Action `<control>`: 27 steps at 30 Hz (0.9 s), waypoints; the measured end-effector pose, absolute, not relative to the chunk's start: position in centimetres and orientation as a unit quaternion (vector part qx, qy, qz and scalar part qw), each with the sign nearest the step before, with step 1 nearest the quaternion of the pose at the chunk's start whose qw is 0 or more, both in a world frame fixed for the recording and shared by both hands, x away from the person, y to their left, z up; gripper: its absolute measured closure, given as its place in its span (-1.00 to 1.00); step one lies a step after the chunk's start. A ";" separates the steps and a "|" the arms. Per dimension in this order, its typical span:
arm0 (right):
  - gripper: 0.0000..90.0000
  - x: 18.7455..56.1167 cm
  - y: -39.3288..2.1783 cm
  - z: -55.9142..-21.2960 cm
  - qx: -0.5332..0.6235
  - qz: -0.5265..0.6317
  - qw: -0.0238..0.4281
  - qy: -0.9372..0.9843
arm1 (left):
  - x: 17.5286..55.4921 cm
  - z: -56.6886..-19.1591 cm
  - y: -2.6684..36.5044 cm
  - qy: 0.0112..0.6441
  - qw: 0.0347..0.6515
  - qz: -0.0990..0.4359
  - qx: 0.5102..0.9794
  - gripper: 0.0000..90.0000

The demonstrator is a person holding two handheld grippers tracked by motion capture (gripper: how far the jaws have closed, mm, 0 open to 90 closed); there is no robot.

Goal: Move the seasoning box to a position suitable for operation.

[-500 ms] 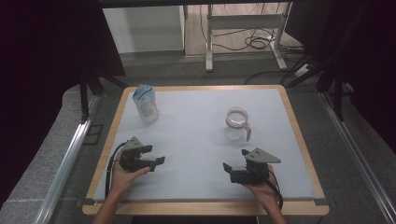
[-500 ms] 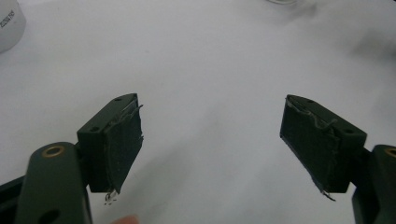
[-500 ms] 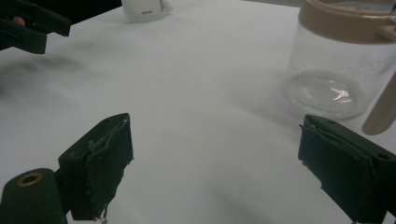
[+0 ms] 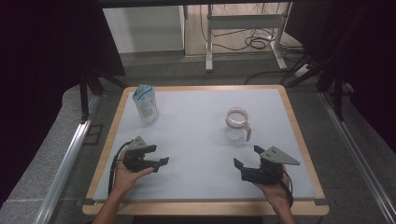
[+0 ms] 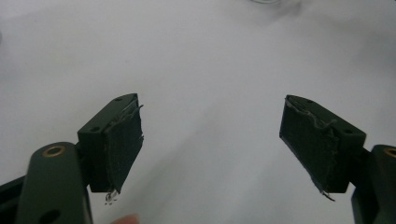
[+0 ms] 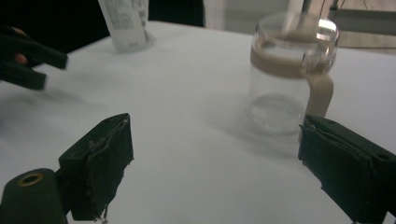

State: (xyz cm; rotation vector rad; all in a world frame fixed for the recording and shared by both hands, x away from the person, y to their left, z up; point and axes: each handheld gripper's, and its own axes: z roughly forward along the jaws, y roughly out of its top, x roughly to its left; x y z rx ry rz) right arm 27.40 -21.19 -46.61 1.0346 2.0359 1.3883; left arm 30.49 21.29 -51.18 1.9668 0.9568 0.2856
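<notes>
A white-and-blue pouch (image 4: 146, 104) stands upright at the back left of the white table top (image 4: 196, 140). A clear glass jug (image 4: 237, 122) with a beige collar and handle stands right of centre. My left gripper (image 4: 159, 155) rests near the front left, open, with bare table between its pads (image 5: 212, 105). My right gripper (image 4: 247, 157) sits near the front right, open and empty (image 6: 215, 123). It points at the jug (image 6: 285, 79), which stands a short way beyond its jaws. In the right gripper view the pouch (image 6: 125, 23) and the left gripper (image 6: 28, 56) appear farther off.
A wooden rim (image 4: 301, 140) frames the table top. Aluminium rails (image 4: 70, 154) run along both sides. Beyond the far edge, a metal stand's legs (image 4: 210, 42) and cables (image 4: 254, 43) lie on the floor. Black curtains hang left and right.
</notes>
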 end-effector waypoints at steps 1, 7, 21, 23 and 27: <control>-0.76 27.4 -21.1 -45.8 0.372 0.510 0.240 0.738 | 30.6 -51.1 21.3 0.385 0.450 0.116 0.797 -0.52; -0.83 30.3 -20.7 -42.2 0.369 0.497 0.257 0.742 | 31.0 -51.0 21.4 0.381 0.453 0.113 0.798 -0.52; -0.95 41.8 -19.3 -43.9 0.410 0.444 0.230 0.762 | 31.2 -51.2 21.3 0.382 0.448 0.113 0.800 -0.51; -0.96 42.8 -18.8 -44.3 0.412 0.437 0.230 0.766 | 31.2 -51.3 21.3 0.383 0.447 0.113 0.801 -0.51; -0.96 43.8 -18.2 -45.5 0.415 0.421 0.233 0.772 | 31.1 -51.4 21.4 0.384 0.448 0.112 0.800 -0.51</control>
